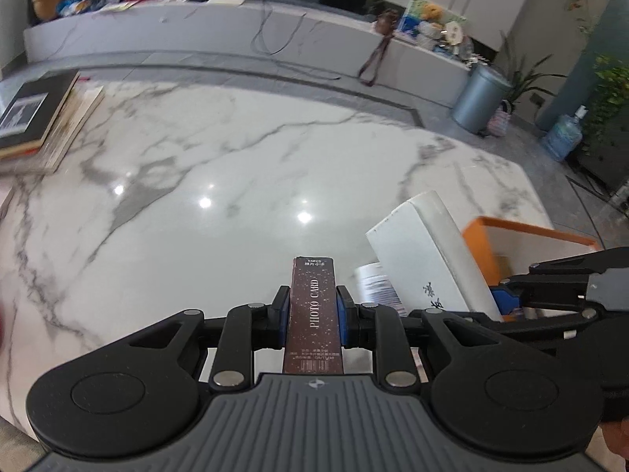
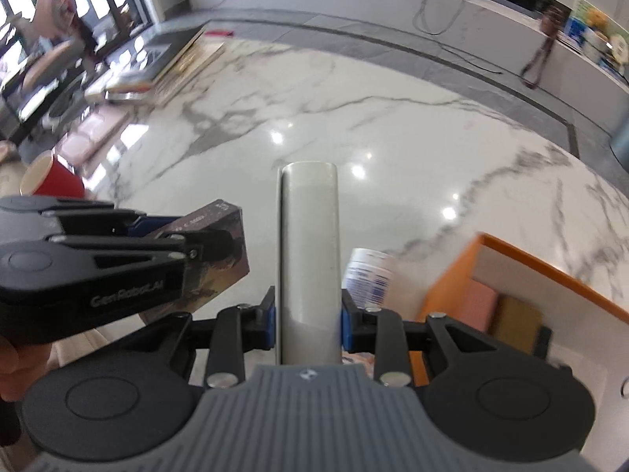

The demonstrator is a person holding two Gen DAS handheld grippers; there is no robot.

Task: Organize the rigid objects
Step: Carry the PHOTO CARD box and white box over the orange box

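My left gripper (image 1: 312, 316) is shut on a brown box marked PHOTO CARD (image 1: 313, 306) and holds it above the marble table (image 1: 196, 165). The same brown box (image 2: 224, 244) and left gripper (image 2: 204, 242) show at the left of the right wrist view. My right gripper (image 2: 308, 320) is shut on a white box (image 2: 308, 251), seen edge-on; in the left wrist view this white box (image 1: 424, 251) is tilted at the right, with the right gripper (image 1: 507, 303) on it. An orange bin (image 2: 523, 287) sits at the lower right, with flat items inside.
A white bottle with a printed label (image 2: 367, 275) lies between the white box and the orange bin (image 1: 530, 244). A stack of books (image 1: 39, 118) sits at the table's far left. A red cup (image 2: 47, 179) stands at the left edge. The table's far edge borders a grey floor.
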